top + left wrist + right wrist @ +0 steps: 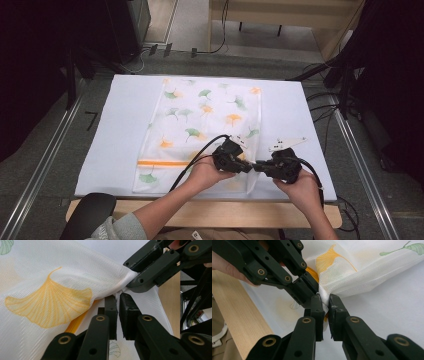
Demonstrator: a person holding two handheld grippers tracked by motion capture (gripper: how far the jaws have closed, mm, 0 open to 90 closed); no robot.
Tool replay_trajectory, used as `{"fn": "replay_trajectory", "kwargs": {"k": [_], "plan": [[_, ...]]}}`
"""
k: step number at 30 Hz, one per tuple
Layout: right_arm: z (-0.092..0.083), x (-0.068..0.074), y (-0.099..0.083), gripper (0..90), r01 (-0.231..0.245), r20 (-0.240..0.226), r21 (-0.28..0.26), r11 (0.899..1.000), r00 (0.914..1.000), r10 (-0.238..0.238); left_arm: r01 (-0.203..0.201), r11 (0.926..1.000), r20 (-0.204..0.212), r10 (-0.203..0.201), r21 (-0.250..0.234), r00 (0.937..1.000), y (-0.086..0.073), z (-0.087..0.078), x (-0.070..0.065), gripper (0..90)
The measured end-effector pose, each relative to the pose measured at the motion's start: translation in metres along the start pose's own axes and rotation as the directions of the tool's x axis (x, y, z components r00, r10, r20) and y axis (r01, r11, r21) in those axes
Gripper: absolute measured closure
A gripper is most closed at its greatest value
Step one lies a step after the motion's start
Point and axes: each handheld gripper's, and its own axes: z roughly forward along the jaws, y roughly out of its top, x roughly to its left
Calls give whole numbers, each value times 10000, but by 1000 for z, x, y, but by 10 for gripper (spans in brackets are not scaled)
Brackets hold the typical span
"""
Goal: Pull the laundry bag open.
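Mesh laundry bag (200, 125) between both grippers' fingers (111, 312)

You are working in what appears to be a lab or recording rig: a white-covered table (120, 130) between metal floor rails (45, 160), loose cables (325, 107) on grey carpet (30, 195), and dark equipment stands (350, 75) around it.

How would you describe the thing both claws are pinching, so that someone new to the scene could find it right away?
On the white table cover lies a long white mesh bag, printed with green and orange ginkgo leaves. The left claw and right claw pinch its edge near the person's side. An orange zip stripe across its near end marks it out from the plain sheet beneath.
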Motion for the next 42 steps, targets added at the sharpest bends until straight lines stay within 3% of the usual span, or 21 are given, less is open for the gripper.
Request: {"fn": "replay_trajectory", "kwargs": {"k": [18,31,34,38,42], "plan": [[-1,0,-1,849,-15,-21,-16,10000,10000,15,127,9999,284,-127,-29,9995,-2,-1,4,900],[-3,1,0,850,44,-9,-109,9999,10000,-44,291,9994,59,-292,172,9996,-3,-7,10,900],[-4,0,-1,849,26,-7,-197,9998,10000,-26,612,9980,189,-614,126,9979,-6,-11,16,900],[-7,-3,-2,849,-48,-14,-294,9996,10000,48,618,9976,7,-618,296,9981,-12,-19,21,900],[-6,-3,-2,848,23,2,-295,9996,10000,-23,591,9982,130,-593,138,9982,-17,-26,22,900]]}}
